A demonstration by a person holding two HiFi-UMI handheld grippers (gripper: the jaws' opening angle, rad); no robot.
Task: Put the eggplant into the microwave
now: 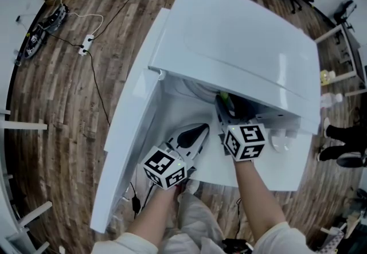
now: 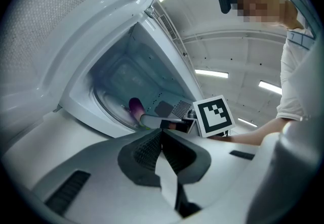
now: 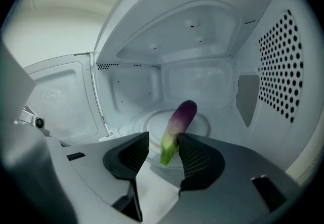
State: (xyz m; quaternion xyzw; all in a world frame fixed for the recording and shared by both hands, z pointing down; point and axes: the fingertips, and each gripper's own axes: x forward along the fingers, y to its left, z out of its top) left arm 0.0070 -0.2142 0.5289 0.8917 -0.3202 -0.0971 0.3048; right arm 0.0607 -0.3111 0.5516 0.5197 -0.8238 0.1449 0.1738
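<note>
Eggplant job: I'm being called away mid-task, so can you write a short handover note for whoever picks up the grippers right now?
Left gripper: jaws shut, empty, held outside the microwave, facing its opening.
Right gripper: inside the cavity, jaws open, eggplant between them but not clamped.
Eggplant: appears to rest on the turntable, green end toward the jaws.
Done: eggplant is in the microwave.
Left: draw the right gripper out; the door stands open and probably wants closing.
</note>
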